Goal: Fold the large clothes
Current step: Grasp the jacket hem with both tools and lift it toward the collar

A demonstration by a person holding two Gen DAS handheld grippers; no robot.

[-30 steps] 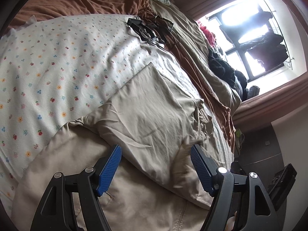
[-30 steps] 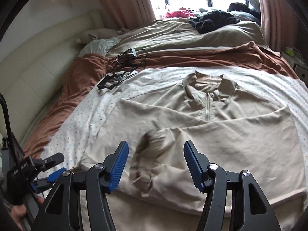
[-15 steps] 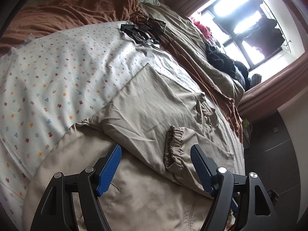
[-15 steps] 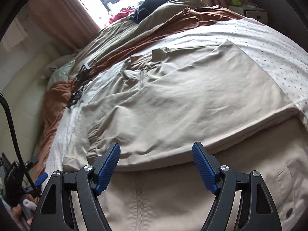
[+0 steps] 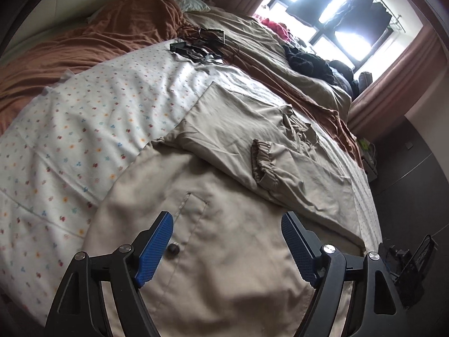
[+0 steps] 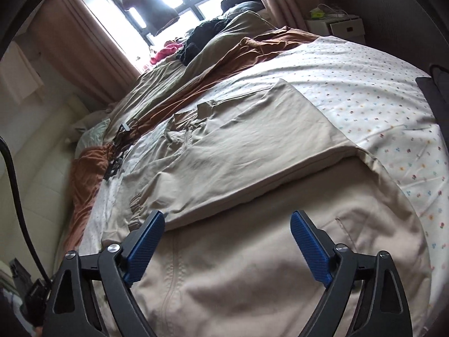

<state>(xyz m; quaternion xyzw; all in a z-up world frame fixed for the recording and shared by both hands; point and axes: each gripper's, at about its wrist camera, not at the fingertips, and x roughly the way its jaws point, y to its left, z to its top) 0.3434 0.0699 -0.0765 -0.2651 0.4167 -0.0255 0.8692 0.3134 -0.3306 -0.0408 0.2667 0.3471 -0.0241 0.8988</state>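
Note:
A large beige jacket [image 5: 224,219] lies spread on the bed, both sleeves folded across its chest. In the left wrist view its gathered cuff [image 5: 261,160] rests mid-chest, with a pocket flap and snap [image 5: 172,248] close below. My left gripper [image 5: 227,238] hovers over the lower left part, jaws opening, nothing between them. In the right wrist view the jacket [image 6: 252,266] shows its front zipper [image 6: 171,275] and collar [image 6: 196,118]. My right gripper [image 6: 227,241] hangs above the lower right part, jaws opening wide and holding nothing.
A white flower-print sheet [image 5: 84,140] covers the bed under the jacket. A brown blanket [image 5: 92,42], black cables and a device [image 5: 202,45], and dark clothes [image 5: 308,59] lie beyond, toward the window. A white bedside drawer [image 6: 336,25] stands at the far right.
The right gripper let the sleeve fall onto the chest, opened wider and swung right along the hem. The left gripper pulled back and left, over the pocket.

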